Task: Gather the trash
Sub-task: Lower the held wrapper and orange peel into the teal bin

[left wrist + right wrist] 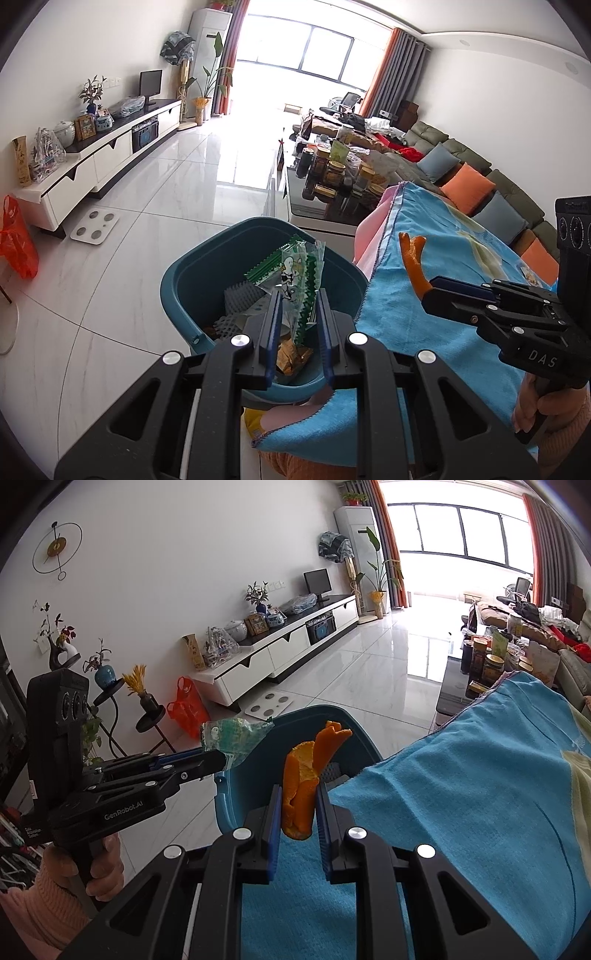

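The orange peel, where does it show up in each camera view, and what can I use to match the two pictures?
Left wrist view: the orange peel is right of centre, sticking up from the right gripper over the blue towel.
Right wrist view: the orange peel is at centre, clamped upright in the right gripper.
Shared landmark: the teal bin, beside the towel's edge in both.

I am seeing a blue towel [480,775] lying over the near surface. A white TV cabinet [110,158] is running along the left wall w/ a small monitor [150,83] standing on it. A white scale [95,229] is lying on the tiled floor, an orange plastic bag [16,240] sitting nearby. Jars [332,173] are crowding the coffee table.
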A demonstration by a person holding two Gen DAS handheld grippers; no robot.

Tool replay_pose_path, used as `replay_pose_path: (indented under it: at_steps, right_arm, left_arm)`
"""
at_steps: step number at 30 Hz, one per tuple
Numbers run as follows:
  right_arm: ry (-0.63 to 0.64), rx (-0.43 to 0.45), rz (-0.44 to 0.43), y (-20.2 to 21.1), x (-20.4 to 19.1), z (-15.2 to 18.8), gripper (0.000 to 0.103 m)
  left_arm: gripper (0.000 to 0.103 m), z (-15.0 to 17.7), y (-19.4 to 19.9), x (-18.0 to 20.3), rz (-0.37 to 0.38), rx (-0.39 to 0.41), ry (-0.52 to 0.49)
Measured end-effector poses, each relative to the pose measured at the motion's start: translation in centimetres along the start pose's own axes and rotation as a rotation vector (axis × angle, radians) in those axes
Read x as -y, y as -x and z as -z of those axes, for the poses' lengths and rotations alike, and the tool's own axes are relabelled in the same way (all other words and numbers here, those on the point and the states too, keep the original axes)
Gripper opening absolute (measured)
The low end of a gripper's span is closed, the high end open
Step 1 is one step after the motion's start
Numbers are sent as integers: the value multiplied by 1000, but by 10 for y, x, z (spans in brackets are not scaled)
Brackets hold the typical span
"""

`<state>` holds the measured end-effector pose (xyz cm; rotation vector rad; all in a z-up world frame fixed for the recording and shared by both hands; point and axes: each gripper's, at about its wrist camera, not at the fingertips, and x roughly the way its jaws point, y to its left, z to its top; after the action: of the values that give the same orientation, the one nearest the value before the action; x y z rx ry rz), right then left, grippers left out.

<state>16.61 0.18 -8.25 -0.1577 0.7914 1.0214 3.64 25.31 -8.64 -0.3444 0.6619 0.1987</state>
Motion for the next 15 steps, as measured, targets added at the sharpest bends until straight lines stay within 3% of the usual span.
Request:
replay_pose_path:
  at_steps: [15]
  right_arm:
    - [4,-26,-15,-14,-1,-7,16]
  left_arm:
    - [19,2,-8,-6,-24,-12,16]
